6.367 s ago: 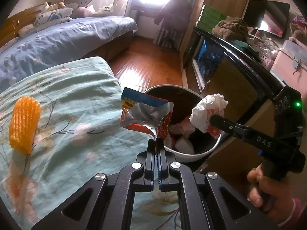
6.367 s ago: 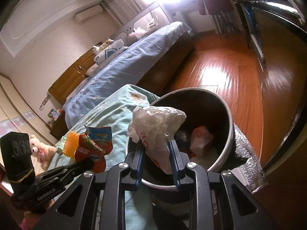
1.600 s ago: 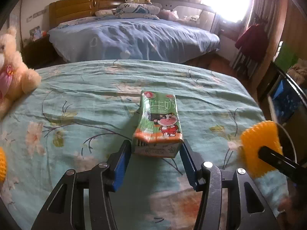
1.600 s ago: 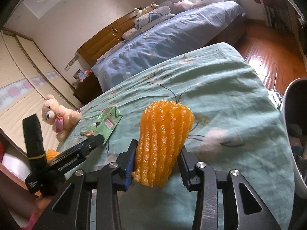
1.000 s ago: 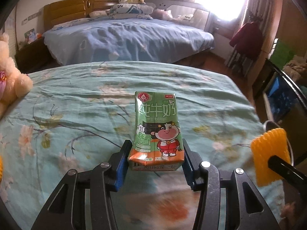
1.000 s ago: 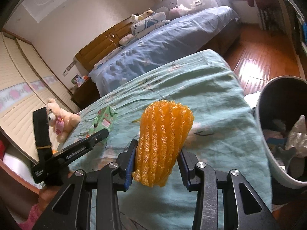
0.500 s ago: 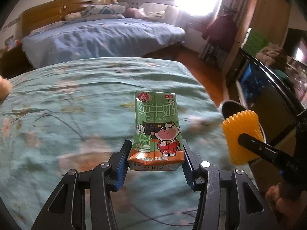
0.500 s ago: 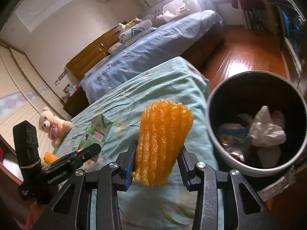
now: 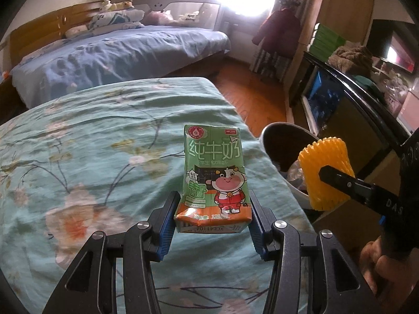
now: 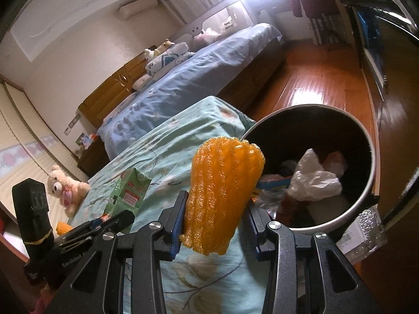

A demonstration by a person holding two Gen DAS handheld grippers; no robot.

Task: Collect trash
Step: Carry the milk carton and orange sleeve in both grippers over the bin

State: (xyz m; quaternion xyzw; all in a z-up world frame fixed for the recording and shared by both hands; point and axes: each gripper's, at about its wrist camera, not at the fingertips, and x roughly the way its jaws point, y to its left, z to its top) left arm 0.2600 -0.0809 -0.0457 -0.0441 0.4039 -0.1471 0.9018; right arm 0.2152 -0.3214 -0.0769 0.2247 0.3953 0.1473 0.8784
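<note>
Left gripper [image 9: 212, 217] clamped on milk carton [image 9: 213, 180] at base, upright above bedspread [image 9: 86, 141]; carton likely light, stiff, walls may crush. Right gripper [image 10: 214, 222] clamped on orange foam net [image 10: 222, 196] low on sides; soft, springy, featherlight. Trash bin [image 10: 366, 196] just ahead-right, holding crumpled waste
</note>
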